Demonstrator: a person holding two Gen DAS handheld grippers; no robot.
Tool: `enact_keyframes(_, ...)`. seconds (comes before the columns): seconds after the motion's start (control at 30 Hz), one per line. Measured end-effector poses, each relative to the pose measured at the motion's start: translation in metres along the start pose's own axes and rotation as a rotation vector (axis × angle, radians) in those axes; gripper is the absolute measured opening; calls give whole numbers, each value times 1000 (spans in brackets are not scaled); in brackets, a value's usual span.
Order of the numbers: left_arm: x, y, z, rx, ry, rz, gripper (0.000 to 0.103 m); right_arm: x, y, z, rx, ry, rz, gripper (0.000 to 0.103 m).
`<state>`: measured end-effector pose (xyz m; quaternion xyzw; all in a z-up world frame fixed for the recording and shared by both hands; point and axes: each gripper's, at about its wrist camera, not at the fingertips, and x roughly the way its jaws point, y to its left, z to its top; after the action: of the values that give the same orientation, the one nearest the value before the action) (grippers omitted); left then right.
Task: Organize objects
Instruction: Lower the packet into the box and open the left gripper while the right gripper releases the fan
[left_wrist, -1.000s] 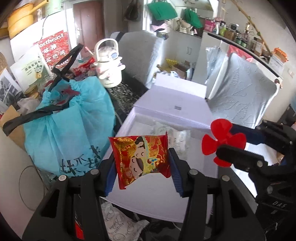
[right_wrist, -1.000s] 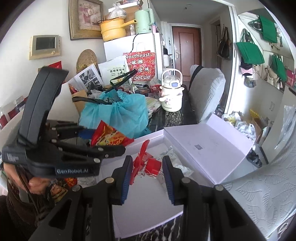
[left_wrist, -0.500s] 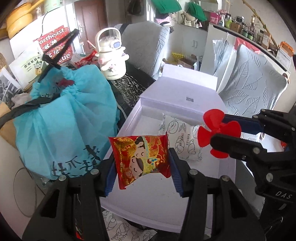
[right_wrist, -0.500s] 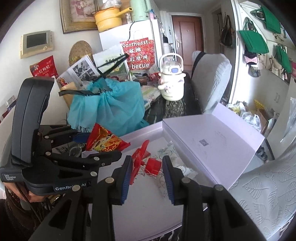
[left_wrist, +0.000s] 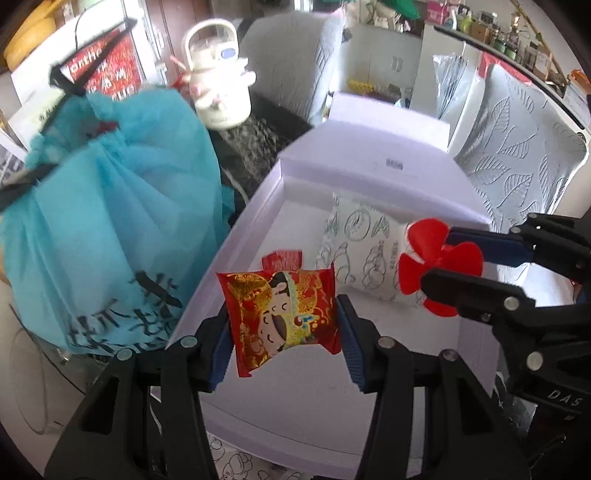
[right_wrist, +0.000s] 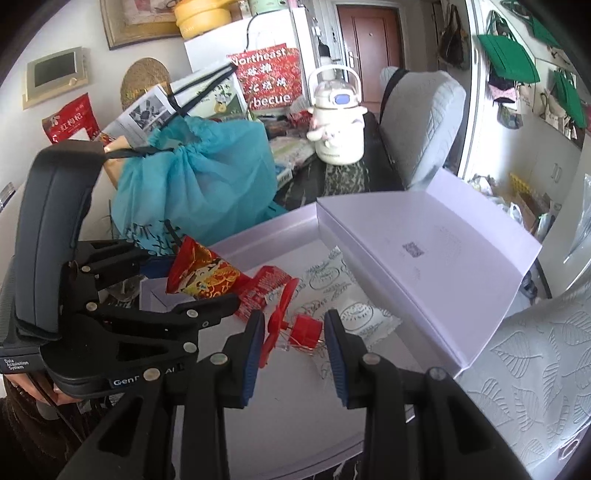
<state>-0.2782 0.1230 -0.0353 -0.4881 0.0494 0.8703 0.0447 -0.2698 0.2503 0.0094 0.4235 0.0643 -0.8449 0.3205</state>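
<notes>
Two items are in hand, one per gripper, both hanging over the open white box (left_wrist: 236, 236).

Item 1: red snack packet (left_wrist: 282, 314), centre of the left wrist view. The left gripper (left_wrist: 282, 332) is clamped on its two side edges, blue pads pressing the foil inward. Judgement: light, soft, air-filled and slick; the foil crinkles and can slide if the pinch loosens. Holding across the sealed side seams looks like the best purchase; squeezing the puffed middle risks crushing the contents.

Item 2: red toy propeller (right_wrist: 291, 325), lower centre of the right wrist view. The right gripper (right_wrist: 293, 341) is closed on it, jaws narrow, one pad at the blades and the other against the round red hub. Judgement: very light, stiff thin plastic; the blades look likely to bend or snap, so the hub is the safer place to bear the load. A clear part seems to hang below it; too blurred to identify.

Surroundings: inside the box, a white printed packet (left_wrist: 364, 251) lies at centre right of the left wrist view, and a small red packet (right_wrist: 258, 291) sits just beside it. The box lid (right_wrist: 424, 254) stands open at the right. A teal bag (left_wrist: 107, 221) fills the left side, and a white kettle (left_wrist: 218, 85) stands at upper centre.
</notes>
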Motion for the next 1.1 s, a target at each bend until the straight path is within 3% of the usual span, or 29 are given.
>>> enact_keyframes(0.67, 43, -8, -15, -8, 154, -38, 49, 33, -9, -10, 29, 104, 5, 34)
enact_keyframes(1.1, 41, -4, -17, -49, 164, -51, 51, 33, -12, -12, 37, 133, -46, 34)
